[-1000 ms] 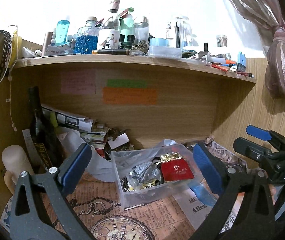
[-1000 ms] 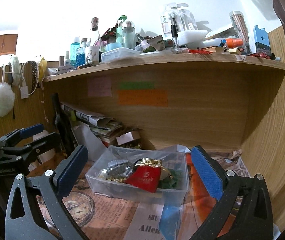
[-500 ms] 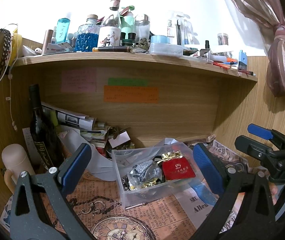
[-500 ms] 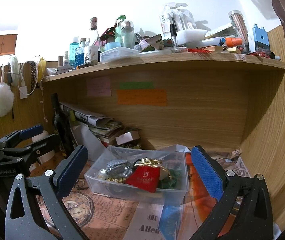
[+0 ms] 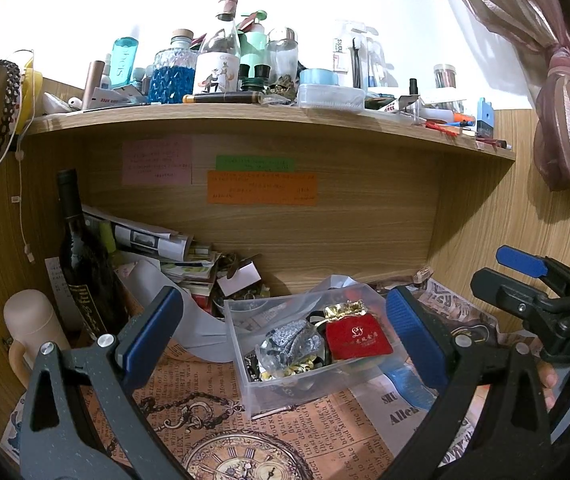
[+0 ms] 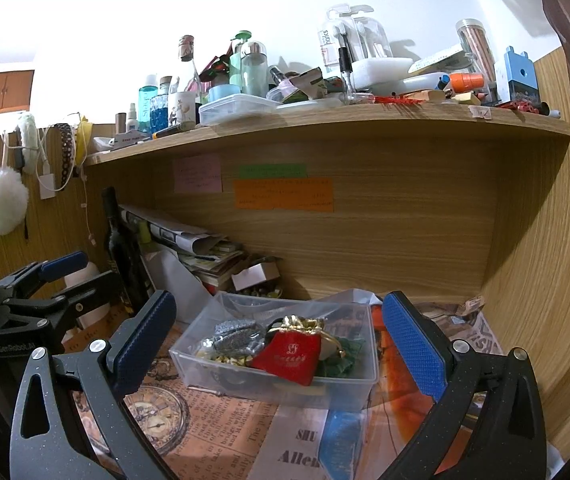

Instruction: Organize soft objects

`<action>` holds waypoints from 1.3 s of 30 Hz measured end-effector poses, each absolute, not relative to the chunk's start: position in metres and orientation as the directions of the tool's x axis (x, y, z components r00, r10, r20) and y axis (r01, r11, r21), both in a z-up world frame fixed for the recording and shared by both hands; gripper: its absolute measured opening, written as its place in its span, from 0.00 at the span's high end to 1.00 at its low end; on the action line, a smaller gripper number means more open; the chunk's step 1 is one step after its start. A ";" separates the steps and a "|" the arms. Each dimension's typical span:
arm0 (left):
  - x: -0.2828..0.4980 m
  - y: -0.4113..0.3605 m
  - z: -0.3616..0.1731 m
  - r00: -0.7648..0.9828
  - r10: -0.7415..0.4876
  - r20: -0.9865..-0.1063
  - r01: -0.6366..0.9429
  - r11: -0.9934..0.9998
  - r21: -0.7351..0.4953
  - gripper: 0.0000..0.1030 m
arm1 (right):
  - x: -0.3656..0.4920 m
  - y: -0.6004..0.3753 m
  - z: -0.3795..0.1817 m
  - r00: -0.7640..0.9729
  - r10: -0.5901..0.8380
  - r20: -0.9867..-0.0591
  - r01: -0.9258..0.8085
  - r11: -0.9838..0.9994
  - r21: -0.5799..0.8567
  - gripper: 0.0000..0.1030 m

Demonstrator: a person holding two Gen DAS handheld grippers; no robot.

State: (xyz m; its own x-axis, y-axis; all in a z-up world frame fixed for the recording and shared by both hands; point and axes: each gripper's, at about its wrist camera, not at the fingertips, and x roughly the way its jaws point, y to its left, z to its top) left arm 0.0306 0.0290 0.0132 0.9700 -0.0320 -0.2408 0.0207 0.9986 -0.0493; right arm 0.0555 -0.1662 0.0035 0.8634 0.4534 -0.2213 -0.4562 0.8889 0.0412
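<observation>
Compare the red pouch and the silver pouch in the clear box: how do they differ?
The red pouch is velvet-like with a gold logo and gold ruffled top; the silver pouch is glittery grey and unmarked. The red pouch lies to the right, the silver pouch to the left. Both rest inside the clear box, untouched by either claw.

Legible text: "DAS" on the right gripper [image 5: 541,280]; "GenRobot.AI" on the left gripper [image 6: 59,276]; "Allen" and "SHU" on the printed newspaper sheet [image 6: 297,446]; "harks" on the toothbrush package [image 6: 327,46]. The sticky notes [image 5: 263,188] bear writing too small to read.
</observation>
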 end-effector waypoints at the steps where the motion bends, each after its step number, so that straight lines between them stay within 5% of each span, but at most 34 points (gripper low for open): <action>1: 0.031 0.029 0.013 0.970 -0.033 -0.240 0.022 0.999 -0.048 0.00 | 0.056 -0.167 0.004 0.863 0.455 -0.221 -0.458 0.888 0.041 0.00; 39: 0.034 0.039 0.010 0.962 -0.123 -0.244 0.116 0.992 -0.043 0.00 | 0.054 -0.164 0.000 0.860 0.457 -0.226 -0.458 0.888 0.052 0.00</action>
